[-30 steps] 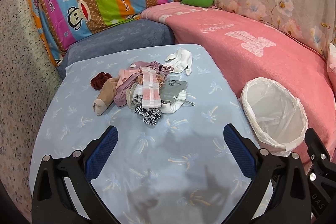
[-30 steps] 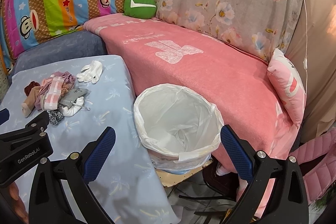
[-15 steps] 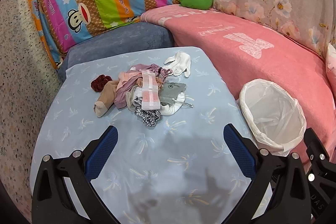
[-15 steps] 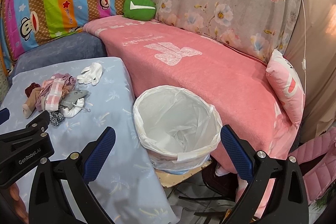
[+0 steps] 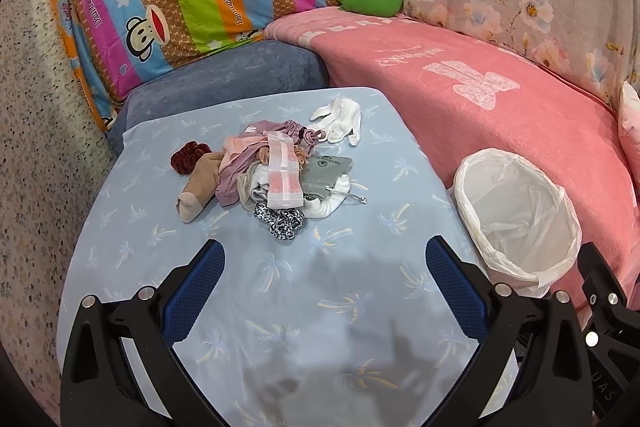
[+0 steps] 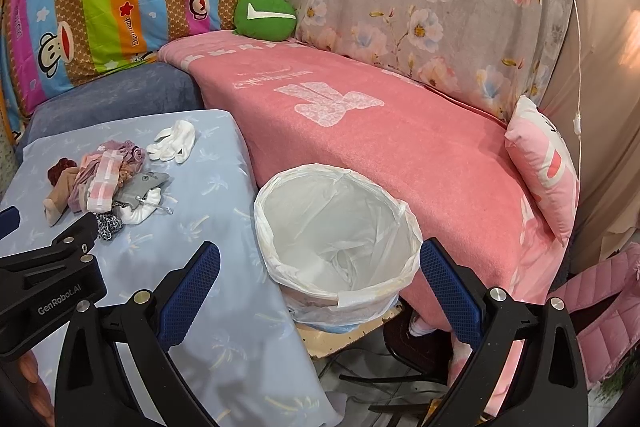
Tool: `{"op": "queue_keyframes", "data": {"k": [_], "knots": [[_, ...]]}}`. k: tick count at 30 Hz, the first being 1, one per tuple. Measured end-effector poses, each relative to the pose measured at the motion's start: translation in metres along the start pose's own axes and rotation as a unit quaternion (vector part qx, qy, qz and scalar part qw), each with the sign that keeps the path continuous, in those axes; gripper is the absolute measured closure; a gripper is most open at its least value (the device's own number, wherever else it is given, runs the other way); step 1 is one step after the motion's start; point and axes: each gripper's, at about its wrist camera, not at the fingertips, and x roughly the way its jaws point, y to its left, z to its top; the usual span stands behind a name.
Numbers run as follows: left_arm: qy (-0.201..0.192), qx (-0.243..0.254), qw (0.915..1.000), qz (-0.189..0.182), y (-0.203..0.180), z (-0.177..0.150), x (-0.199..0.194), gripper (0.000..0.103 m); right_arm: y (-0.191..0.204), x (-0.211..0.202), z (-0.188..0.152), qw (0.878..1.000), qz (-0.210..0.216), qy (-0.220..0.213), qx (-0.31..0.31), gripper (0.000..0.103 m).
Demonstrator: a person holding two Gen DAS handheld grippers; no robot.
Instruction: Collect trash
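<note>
A pile of small cloth items (image 5: pixel 264 171) lies on the light blue table (image 5: pixel 320 307): socks, a pink checked strip, a dark red scrunchie (image 5: pixel 188 155), a leopard-print scrunchie (image 5: pixel 282 221) and a grey pouch. A white glove (image 5: pixel 339 119) lies just behind the pile. My left gripper (image 5: pixel 326 283) hovers open over the table, short of the pile. A bin lined with a white bag (image 6: pixel 336 227) stands at the table's right edge. My right gripper (image 6: pixel 320 283) is open above the bin's near rim. The pile (image 6: pixel 104 183) shows at left in the right wrist view.
A pink blanket covers the sofa (image 6: pixel 380 131) behind the bin, with a green cushion (image 6: pixel 265 15) in the corner and a pink pillow (image 6: pixel 548 171) at right. A blue-grey seat (image 5: pixel 224 83) sits behind the table. A speckled wall (image 5: pixel 36 147) bounds the left.
Both grippers have drawn back and up slightly, so the pile and the bin look a little farther away. Nothing was picked up; both grippers stay open.
</note>
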Motion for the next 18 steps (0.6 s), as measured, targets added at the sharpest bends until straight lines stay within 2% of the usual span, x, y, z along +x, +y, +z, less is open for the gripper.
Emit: {"op": "queue_keyframes", "data": {"k": [6,18], "knots": [[0.005,0.006,0.9999,-0.010,-0.0012,-0.0004,0.0016,0.007,-0.0004,-0.0021,0.0009,1.000,-0.002,0.000,0.001,0.007],[-0.009,0.039,0.9986,-0.036,-0.0025,0.0029,0.0015,0.007,0.0033,-0.0014,0.0021,1.000,-0.006,-0.002,0.009,0.007]]}}
